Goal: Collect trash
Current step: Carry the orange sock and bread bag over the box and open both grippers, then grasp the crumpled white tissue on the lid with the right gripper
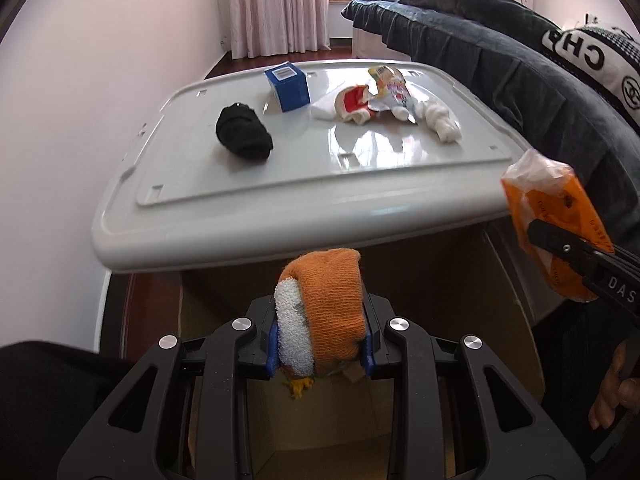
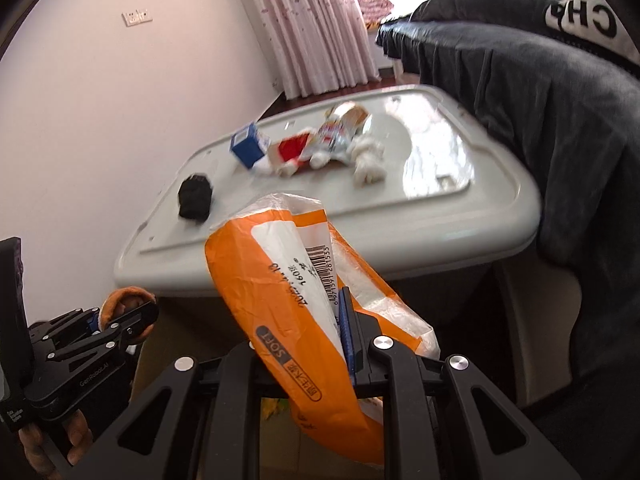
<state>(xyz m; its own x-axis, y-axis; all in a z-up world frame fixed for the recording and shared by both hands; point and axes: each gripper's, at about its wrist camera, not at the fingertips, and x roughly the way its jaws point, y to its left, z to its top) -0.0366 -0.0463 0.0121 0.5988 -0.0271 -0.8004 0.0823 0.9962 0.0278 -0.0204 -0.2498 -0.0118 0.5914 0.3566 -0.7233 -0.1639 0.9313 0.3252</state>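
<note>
My left gripper [image 1: 322,356] is shut on a rolled orange and white sock [image 1: 324,312], held over a brown cardboard box [image 1: 460,280] below the table's near edge. My right gripper [image 2: 304,344] is shut on an orange and white plastic wrapper [image 2: 288,292]; it also shows in the left wrist view [image 1: 560,224] at the right. On the white plastic table [image 1: 280,200] lie a black sock roll [image 1: 244,132], a blue carton [image 1: 288,86], a red and white wrapper [image 1: 354,104], a crumpled colourful packet [image 1: 390,84] and a white twisted cloth [image 1: 438,120].
A dark blanket [image 1: 520,68] over furniture borders the table's right side. A white wall [image 1: 80,120] runs along the left. Pink curtains [image 1: 276,4] hang at the back. The left gripper appears in the right wrist view [image 2: 124,320] at the lower left.
</note>
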